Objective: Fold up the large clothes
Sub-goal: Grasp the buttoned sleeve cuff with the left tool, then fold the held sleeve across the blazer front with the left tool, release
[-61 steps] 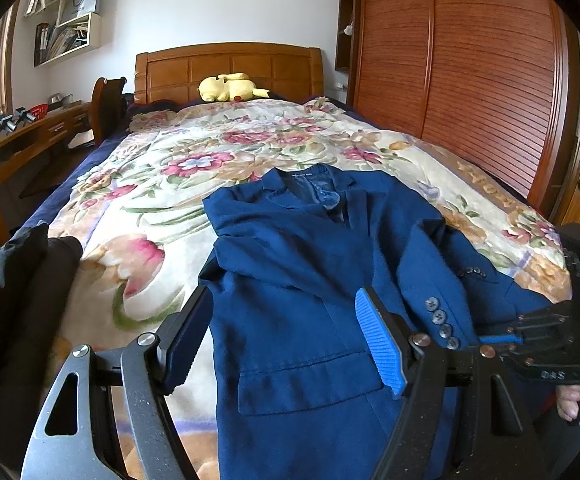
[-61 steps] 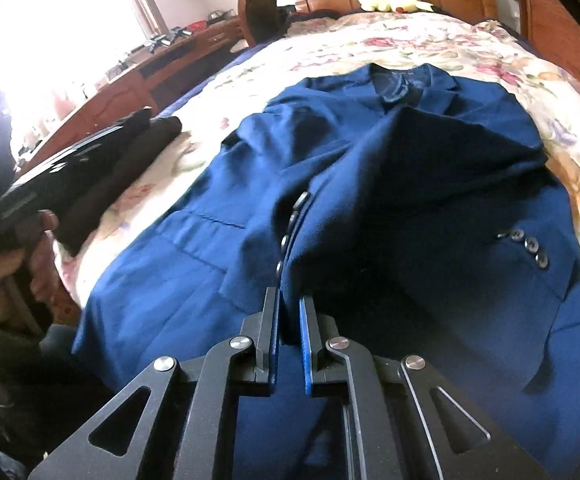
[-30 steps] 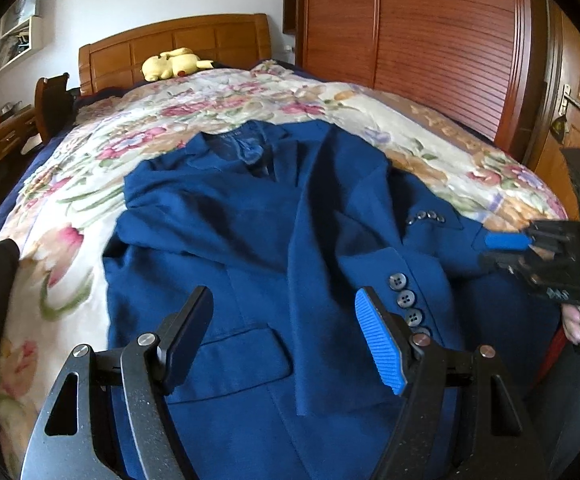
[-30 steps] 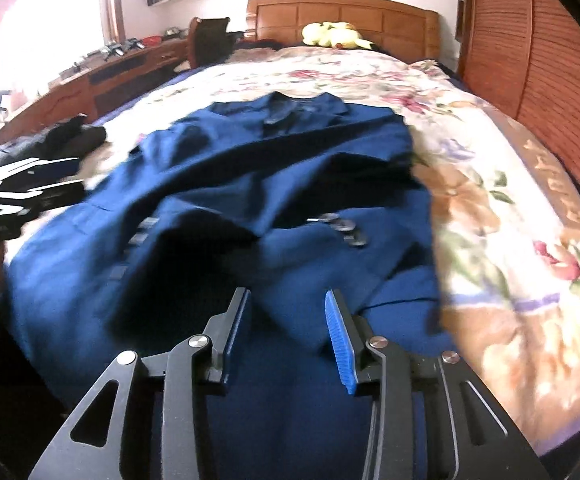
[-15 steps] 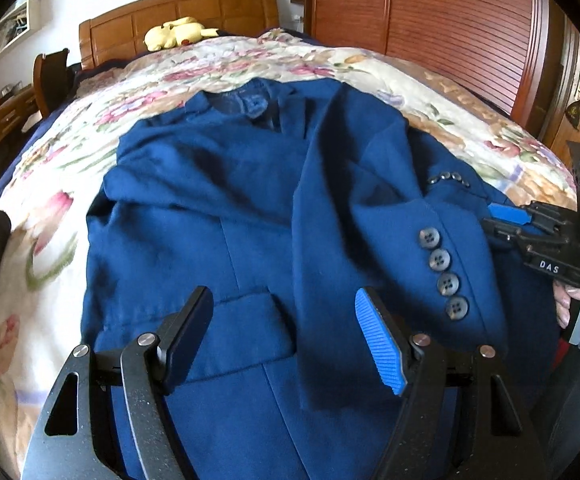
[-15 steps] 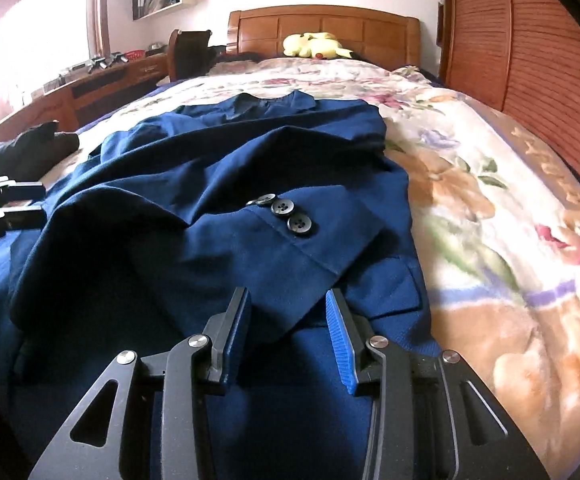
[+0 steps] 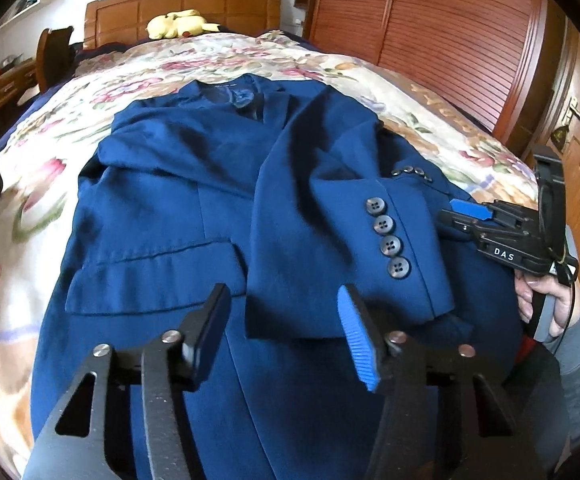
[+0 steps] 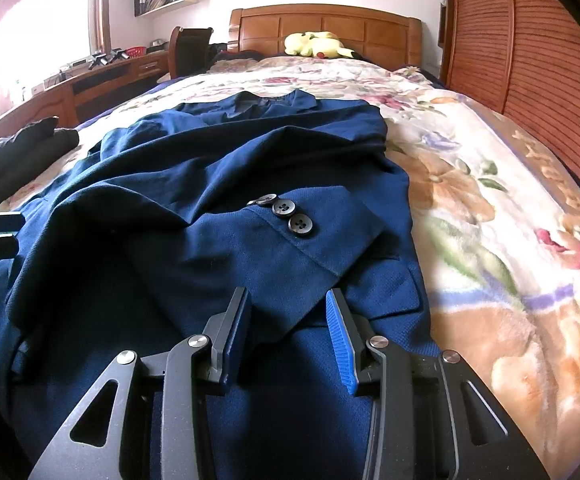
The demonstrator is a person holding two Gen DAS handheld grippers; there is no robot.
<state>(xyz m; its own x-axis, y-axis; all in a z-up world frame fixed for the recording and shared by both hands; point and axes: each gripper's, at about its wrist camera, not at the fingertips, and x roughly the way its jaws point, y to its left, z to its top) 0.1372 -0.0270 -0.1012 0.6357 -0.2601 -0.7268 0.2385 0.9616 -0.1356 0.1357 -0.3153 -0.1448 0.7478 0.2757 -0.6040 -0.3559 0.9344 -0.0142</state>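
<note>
A navy blue suit jacket [image 7: 194,184] lies face up on the floral bedspread [image 7: 30,184], collar toward the headboard. Both sleeves are folded across its front; one cuff with buttons [image 7: 388,236] lies just ahead of my left gripper [image 7: 286,328], which is open and empty above the jacket's hem. In the right wrist view the jacket [image 8: 170,208] fills the near bed, and the other cuff with buttons [image 8: 290,216] lies just ahead of my right gripper [image 8: 288,332], open and empty. The right gripper [image 7: 466,212] also shows in the left wrist view.
A yellow plush toy [image 7: 178,24] lies by the wooden headboard [image 8: 326,24]. Dark clothes [image 8: 22,140] lie at the bed's left edge. A wooden wardrobe [image 7: 430,28] runs along the right side. A desk and chair [image 8: 106,72] stand to the left.
My right gripper let go of the sleeve it held two seconds ago and opened. Both grippers moved in lower over the jacket's bottom, and both sleeve cuffs now lie flat on the front.
</note>
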